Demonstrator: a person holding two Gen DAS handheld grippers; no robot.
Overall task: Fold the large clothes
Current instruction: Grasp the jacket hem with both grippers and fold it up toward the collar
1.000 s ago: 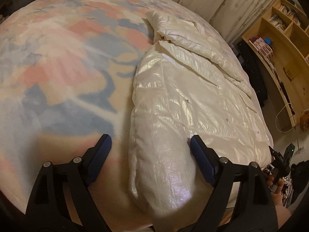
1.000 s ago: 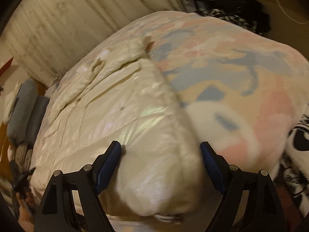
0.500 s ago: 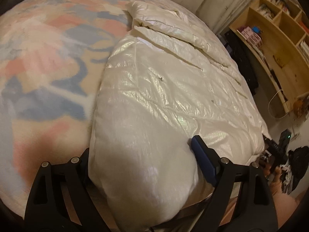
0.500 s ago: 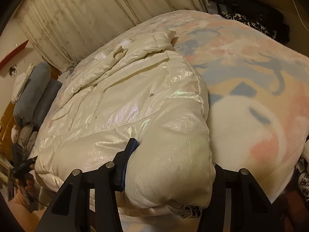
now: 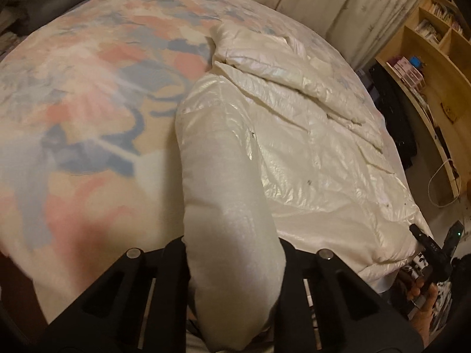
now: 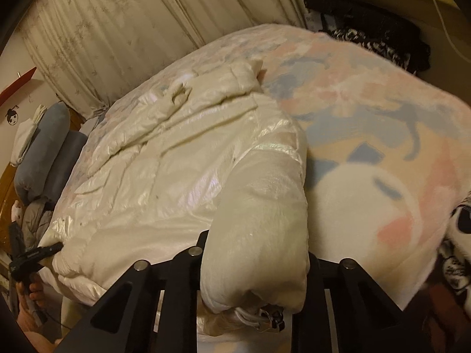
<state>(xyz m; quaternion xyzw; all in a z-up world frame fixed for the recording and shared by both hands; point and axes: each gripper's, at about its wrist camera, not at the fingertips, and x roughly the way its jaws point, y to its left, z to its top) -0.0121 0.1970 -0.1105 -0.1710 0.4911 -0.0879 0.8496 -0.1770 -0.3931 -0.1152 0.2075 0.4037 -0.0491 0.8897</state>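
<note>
The coat [image 5: 294, 153] in my jaws is thin, slick cloth, cream-white and glossy, with a pearly sheen where the light strikes its puffed, quilted panels; the bunched edge I pinch looks duller and softer. A small metal clip [image 6: 272, 320] glints at its hem. The blanket [image 5: 88, 103] beneath is matt, fuzzy fleece in pink, blue and cream patches. My left gripper [image 5: 232, 267] and right gripper [image 6: 256, 267] are matt black plastic, each arm set with dull silver metal pins. The curtain [image 6: 117, 35] is thin, matt, printed cloth. The shelf [image 5: 441, 67] is smooth pale wood.
</note>
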